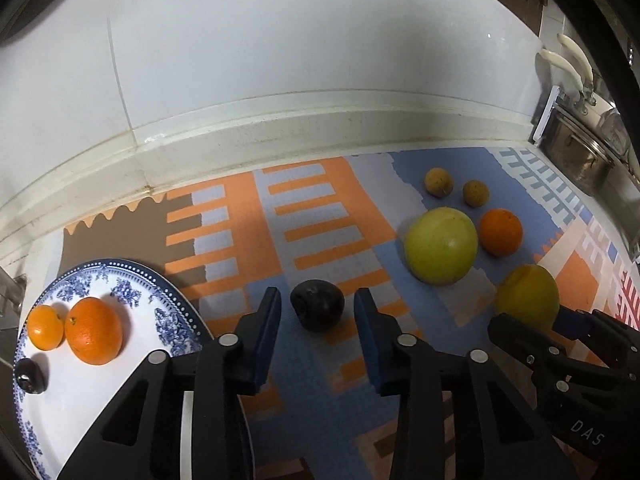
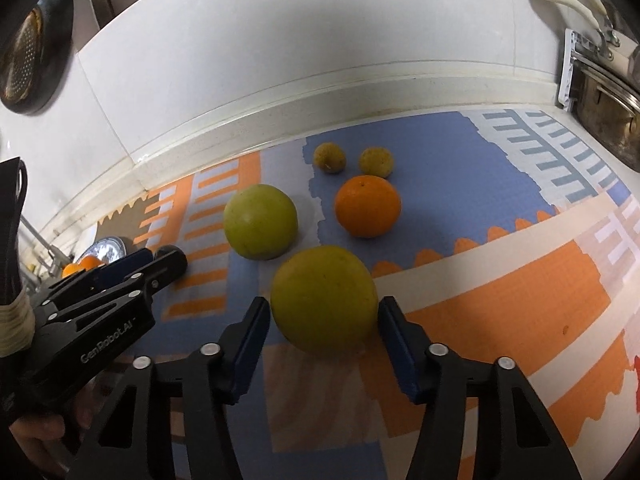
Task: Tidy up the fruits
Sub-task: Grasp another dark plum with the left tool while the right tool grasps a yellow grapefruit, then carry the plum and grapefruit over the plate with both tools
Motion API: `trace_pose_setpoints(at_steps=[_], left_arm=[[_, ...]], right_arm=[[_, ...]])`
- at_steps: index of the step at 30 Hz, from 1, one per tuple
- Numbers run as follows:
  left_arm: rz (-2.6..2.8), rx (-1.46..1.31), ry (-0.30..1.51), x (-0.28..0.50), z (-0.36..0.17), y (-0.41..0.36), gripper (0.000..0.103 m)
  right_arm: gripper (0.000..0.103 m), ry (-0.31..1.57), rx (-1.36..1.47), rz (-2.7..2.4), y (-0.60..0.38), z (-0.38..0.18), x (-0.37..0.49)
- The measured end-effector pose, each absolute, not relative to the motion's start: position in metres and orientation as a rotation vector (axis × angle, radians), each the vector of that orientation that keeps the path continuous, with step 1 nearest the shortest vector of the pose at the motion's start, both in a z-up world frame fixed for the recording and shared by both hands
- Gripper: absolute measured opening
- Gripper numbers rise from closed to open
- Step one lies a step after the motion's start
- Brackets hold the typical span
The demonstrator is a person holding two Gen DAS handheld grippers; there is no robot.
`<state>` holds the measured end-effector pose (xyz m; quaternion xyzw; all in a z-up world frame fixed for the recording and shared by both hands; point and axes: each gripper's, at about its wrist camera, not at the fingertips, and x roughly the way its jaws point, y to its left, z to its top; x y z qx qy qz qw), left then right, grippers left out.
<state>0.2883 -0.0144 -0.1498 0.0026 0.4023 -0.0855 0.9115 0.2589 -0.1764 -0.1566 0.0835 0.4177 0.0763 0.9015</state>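
My left gripper (image 1: 316, 312) is open, its pads on either side of a dark plum (image 1: 317, 306) on the mat, apart from it. A blue-and-white plate (image 1: 120, 392) at the left holds two oranges (image 1: 93, 330) and another dark plum (image 1: 30, 376). My right gripper (image 2: 324, 320) is open around a yellow-green fruit (image 2: 324, 299) that rests on the mat, pads close to its sides. The same fruit (image 1: 527, 298) shows in the left wrist view. Beyond lie a large green fruit (image 2: 260, 227), an orange (image 2: 367, 206) and two small brownish fruits (image 2: 329, 157).
A patterned orange, blue and grey mat (image 1: 320, 208) covers the counter. A white tiled wall with a raised ledge (image 1: 280, 120) runs behind. Metal pots (image 1: 580, 156) with cream handles stand at the far right. A dark strainer (image 2: 28, 48) hangs at upper left.
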Motion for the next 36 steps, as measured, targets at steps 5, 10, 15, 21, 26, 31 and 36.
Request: trace_pose_setpoints(at_steps=[5,10,15,21,26,31,36], left_arm=[[-0.185,-0.005,0.827,0.290,-0.151,-0.013,0.028],[-0.197,-0.007,0.824,0.290,-0.152,-0.012,0.027],[-0.219,-0.007,0.800,0.281,-0.144,-0.010,0.027],[-0.238,-0.031,0.776,0.266,-0.128,-0.001,0.027],[-0.256,-0.035,0.728,0.249,-0.112,0.007,0.027],[-0.253,-0.029,0.681,0.235,-0.096,0.008,0.027],[-0.247,-0.034,0.639,0.218,-0.082,0.016,0.027]], right_arm=[[0.051,0.860,0.166,0.155,-0.176,-0.156,0.259],[0.050,0.860,0.165,0.155,-0.176,-0.157,0.259],[0.050,0.865,0.183,0.173,-0.176,-0.156,0.259],[0.050,0.841,0.181,0.193,-0.174,-0.146,0.254],[0.050,0.809,0.172,0.213,-0.170,-0.131,0.246],[0.050,0.776,0.160,0.243,-0.163,-0.116,0.237],[0.050,0.740,0.144,0.270,-0.155,-0.100,0.226]])
